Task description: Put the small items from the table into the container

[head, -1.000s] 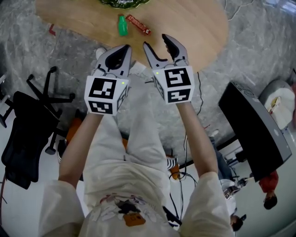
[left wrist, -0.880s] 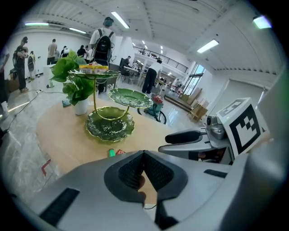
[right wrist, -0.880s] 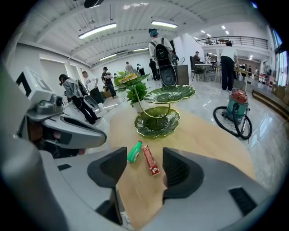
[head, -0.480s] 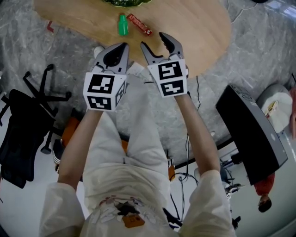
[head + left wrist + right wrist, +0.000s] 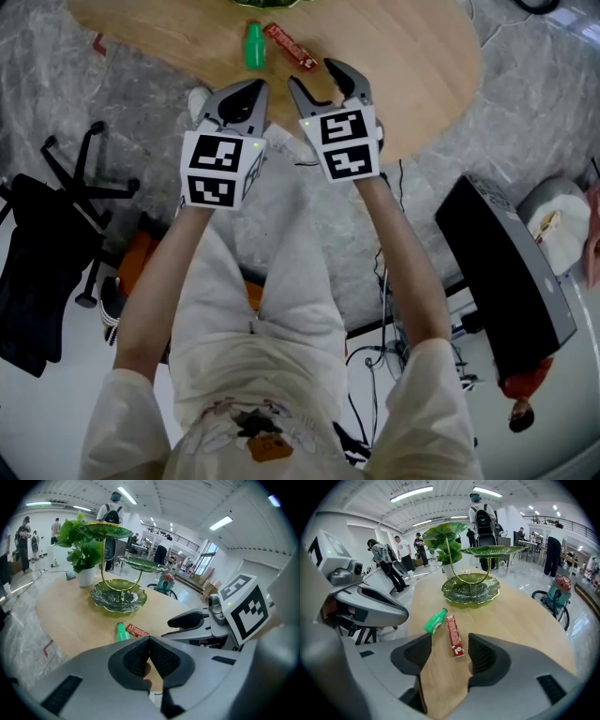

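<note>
two small items were seen on the round wooden table: a green bottle laid on its side and a red packet laid flat just beside it. both were found near the table's near edge, between the grippers and the tiered green leaf stand, which was stood farther in on the tabletop. nothing was seen on the stand's lowest dish.

the left gripper was held clenched, its ribbed pads pressed together at the tips with nothing caught between them. the right gripper was held released, its jaws spread wide and empty. in the right gripper view the red packet was framed in the gap between the jaws but lay beyond them on the wood, and the green bottle was seen just left of it.

both grippers were held side by side above the table's near edge and pointed down towards it. a potted plant was stood behind the stand.
</note>
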`<state>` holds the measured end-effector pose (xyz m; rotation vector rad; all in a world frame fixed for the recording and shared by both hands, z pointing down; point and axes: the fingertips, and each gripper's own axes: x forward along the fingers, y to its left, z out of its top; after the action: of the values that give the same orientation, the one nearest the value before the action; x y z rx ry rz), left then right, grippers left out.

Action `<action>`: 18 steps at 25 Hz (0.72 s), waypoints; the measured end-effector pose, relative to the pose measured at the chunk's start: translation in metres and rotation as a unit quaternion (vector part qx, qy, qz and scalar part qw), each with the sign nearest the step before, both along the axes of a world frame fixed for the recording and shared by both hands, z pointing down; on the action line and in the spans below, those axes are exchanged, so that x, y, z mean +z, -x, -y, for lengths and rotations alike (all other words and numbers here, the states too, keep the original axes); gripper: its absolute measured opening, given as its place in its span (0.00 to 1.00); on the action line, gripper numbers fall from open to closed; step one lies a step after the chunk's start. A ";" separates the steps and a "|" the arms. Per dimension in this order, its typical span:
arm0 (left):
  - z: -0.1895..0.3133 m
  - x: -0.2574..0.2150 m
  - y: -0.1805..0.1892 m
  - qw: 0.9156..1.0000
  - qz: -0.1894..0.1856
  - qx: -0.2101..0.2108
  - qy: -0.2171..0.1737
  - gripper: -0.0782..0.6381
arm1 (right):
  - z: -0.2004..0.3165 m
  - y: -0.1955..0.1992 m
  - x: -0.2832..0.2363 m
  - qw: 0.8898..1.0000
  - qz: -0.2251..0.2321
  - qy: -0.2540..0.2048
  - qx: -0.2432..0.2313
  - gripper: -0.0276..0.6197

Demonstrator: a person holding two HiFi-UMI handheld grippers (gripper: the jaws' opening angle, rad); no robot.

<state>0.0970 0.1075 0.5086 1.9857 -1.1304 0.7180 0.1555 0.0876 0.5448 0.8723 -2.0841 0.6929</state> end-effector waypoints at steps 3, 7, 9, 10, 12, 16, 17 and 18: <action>-0.002 0.004 0.001 1.000 0.003 0.001 0.003 0.10 | -0.001 0.003 0.010 1.000 -0.010 0.006 -0.012 0.40; -0.003 0.011 0.001 1.000 -0.004 0.001 0.010 0.10 | 0.004 0.008 0.018 0.999 -0.027 0.002 -0.037 0.40; -0.006 0.018 0.004 1.000 -0.007 -0.005 0.019 0.10 | 0.006 0.011 0.024 0.998 -0.034 0.003 -0.046 0.40; -0.006 0.021 0.007 1.000 -0.007 -0.010 0.023 0.10 | 0.006 0.013 0.027 0.998 -0.038 0.004 -0.051 0.40; -0.005 0.028 0.011 0.999 -0.006 -0.019 0.027 0.10 | 0.010 0.016 0.036 0.997 -0.045 0.007 -0.057 0.40; -0.006 0.039 0.017 0.999 -0.010 -0.025 0.034 0.10 | 0.012 0.017 0.054 0.995 -0.069 0.020 -0.062 0.40; -0.007 0.041 0.018 0.999 -0.011 -0.026 0.036 0.10 | 0.011 0.017 0.058 0.995 -0.076 0.023 -0.065 0.40; -0.006 0.042 0.019 0.999 -0.011 -0.027 0.037 0.10 | 0.012 0.016 0.062 0.994 -0.083 0.023 -0.069 0.40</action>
<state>0.0778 0.1134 0.5509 1.8901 -1.1239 0.6979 0.1390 0.0760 0.6073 0.7275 -1.9525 0.5724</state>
